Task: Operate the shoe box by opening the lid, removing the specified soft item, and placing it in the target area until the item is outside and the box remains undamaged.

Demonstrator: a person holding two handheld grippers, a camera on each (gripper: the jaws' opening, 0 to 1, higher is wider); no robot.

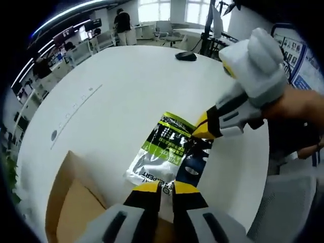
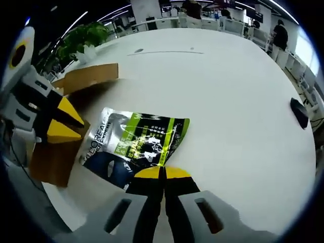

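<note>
Lay flat on the white counter [image 2: 228,101]: a silver-green pouch [image 2: 134,142], pinched at its near edge by closed right tongs [image 2: 163,174]; cardboard box [image 2: 71,116] beside it.

Pouch [image 2: 134,143] ahead of right jaws: silver, lime-green panel, navy corner, black-white print. Box [image 2: 76,101] left of jaws: plain tan cardboard. Table [image 2: 223,96] beyond: white. Jaw tips yellow, bodies grey-black.
</note>
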